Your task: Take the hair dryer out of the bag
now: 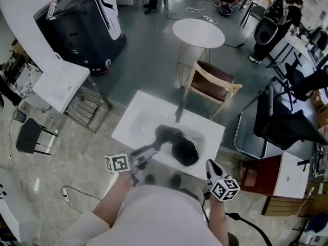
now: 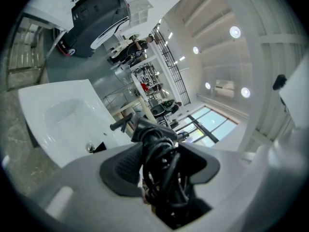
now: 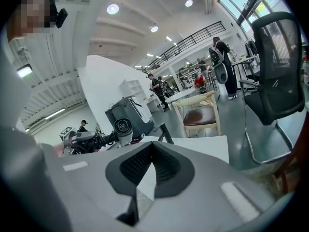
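Hair dryer (image 1: pixel 169 135), cord-wrapped, clamped by left gripper (image 1: pixel 152 148); right gripper (image 3: pixel 146 168) closed, empty; bag (image 1: pixel 185 151) indistinct.

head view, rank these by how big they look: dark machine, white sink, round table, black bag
1. dark machine and white sink: these look about alike, so I won't rank one over the other
2. round table
3. black bag, clearly the smallest

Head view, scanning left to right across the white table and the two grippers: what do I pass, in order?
left gripper → hair dryer, held in that gripper's jaws → black bag → right gripper, jaws together with nothing in them
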`<state>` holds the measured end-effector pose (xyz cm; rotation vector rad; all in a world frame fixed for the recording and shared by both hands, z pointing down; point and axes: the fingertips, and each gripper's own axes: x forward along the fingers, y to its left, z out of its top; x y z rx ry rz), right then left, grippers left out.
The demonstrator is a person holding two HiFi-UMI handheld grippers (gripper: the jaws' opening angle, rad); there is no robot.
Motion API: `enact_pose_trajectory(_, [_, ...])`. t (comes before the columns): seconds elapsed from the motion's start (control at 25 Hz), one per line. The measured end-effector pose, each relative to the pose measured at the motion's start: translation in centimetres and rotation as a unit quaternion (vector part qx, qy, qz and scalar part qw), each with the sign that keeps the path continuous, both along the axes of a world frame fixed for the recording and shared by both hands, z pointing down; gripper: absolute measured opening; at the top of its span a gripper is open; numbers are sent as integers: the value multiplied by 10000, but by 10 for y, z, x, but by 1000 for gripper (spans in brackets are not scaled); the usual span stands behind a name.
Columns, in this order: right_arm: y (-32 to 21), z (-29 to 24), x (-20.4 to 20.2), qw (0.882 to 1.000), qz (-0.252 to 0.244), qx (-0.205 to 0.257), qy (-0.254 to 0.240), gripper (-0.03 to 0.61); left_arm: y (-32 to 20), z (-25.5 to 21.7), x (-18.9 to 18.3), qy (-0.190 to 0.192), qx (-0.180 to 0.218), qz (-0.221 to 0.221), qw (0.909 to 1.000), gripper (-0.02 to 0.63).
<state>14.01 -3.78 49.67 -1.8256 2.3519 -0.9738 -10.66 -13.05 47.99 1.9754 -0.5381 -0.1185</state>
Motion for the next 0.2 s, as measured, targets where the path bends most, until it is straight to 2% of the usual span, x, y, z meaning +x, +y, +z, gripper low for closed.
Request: enact_pose_trajectory(0.2, [-2,1,-1,10000,-41,-32,24,5,-3,-1,3,-4,45,26,10000,229])
